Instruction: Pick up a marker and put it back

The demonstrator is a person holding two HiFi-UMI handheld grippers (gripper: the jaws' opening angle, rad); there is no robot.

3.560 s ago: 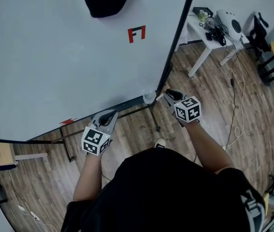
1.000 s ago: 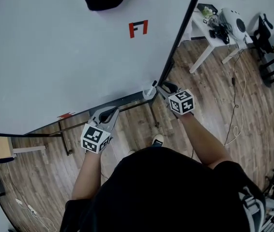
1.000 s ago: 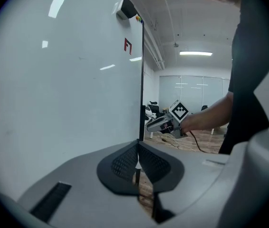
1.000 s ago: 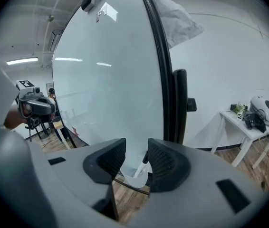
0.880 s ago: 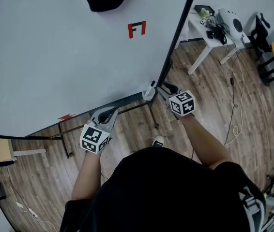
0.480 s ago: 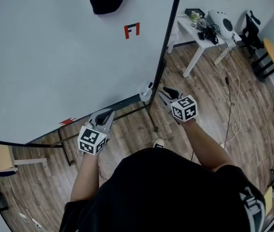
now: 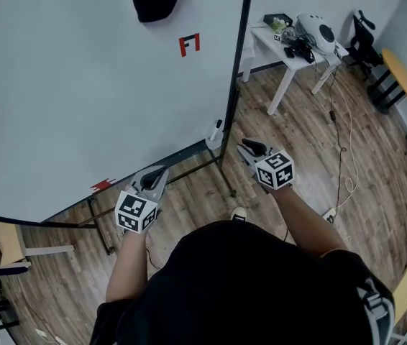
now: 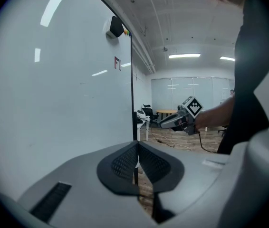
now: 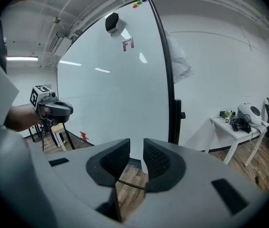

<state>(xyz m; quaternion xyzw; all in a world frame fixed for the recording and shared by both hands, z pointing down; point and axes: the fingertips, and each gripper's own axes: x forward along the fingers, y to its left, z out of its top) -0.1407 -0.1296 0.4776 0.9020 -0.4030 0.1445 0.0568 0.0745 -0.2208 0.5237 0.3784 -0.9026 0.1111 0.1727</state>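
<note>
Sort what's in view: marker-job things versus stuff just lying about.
Job: marker in its cup; whiteboard; right gripper, fingers apart, empty, just been closing; left gripper, fingers together.
Lying about: white table with white device; black chair; yellow round table; floor cable.

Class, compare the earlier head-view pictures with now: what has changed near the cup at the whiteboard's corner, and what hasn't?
The right gripper has left the marker standing in the cup and drawn back toward the person; its jaws have just been closing, with nothing between them. The left gripper stays shut and empty by the whiteboard's lower edge.
</note>
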